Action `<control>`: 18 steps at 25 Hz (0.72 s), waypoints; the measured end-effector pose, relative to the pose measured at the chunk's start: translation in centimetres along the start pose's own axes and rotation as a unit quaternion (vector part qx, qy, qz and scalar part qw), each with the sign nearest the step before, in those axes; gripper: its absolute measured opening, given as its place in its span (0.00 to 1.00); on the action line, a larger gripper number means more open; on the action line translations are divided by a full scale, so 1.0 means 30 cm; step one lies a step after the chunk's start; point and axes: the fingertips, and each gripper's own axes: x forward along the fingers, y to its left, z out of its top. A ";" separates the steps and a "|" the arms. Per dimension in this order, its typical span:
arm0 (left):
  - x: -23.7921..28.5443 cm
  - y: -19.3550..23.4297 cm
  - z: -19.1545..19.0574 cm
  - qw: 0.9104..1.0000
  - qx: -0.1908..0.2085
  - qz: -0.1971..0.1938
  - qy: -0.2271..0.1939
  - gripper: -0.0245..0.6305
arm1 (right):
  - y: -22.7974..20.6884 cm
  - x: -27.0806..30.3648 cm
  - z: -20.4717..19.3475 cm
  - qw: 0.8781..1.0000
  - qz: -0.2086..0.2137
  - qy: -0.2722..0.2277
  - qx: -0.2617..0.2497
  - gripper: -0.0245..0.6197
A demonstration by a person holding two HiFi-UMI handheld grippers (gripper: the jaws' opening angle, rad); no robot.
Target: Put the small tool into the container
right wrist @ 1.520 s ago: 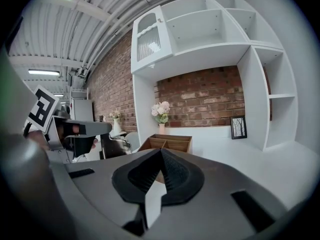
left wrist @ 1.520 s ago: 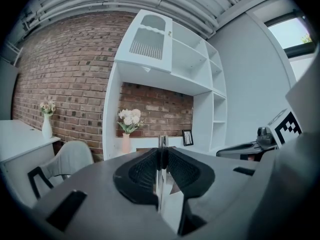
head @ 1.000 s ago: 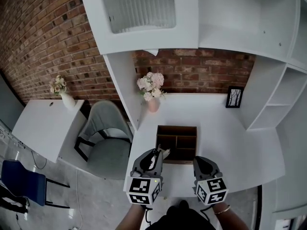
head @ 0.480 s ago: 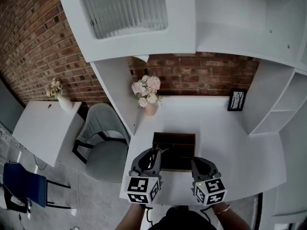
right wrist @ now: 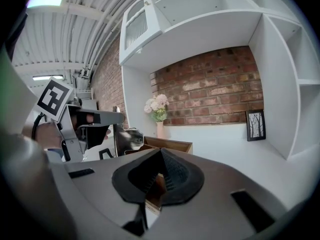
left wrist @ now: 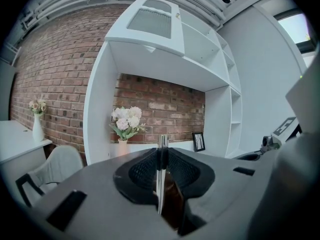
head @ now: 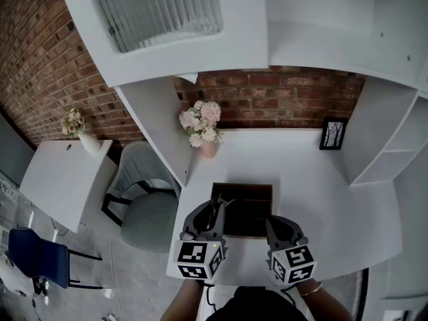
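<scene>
A dark wooden container [head: 249, 194] with open compartments sits on the white desk [head: 301, 179], near its front edge. My left gripper [head: 217, 210] is shut on the small tool [left wrist: 160, 184], a thin flat metal blade seen edge-on between the pads. It hovers at the container's front left corner. In the right gripper view the blade [right wrist: 126, 140] shines beside the container [right wrist: 172, 145]. My right gripper [head: 273, 223] is shut and holds nothing, just in front of the container's right front corner. From its own camera, the right gripper [right wrist: 160, 156] shows pads that meet at the tip.
A pink vase of flowers [head: 202, 129] stands at the desk's back left, and a small framed picture [head: 333, 134] at the back right. White shelving [head: 391, 139] flanks the right side. Left of the desk are a grey chair [head: 144, 192] and a white side table [head: 57, 179].
Both grippers have edged forward to the container's front edge. The left one still grips the tool, and the head view has tilted a little.
</scene>
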 end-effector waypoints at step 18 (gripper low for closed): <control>0.021 0.019 -0.170 0.998 -0.002 0.012 0.060 0.15 | 0.015 0.021 -0.015 1.000 0.010 0.013 -0.006 0.04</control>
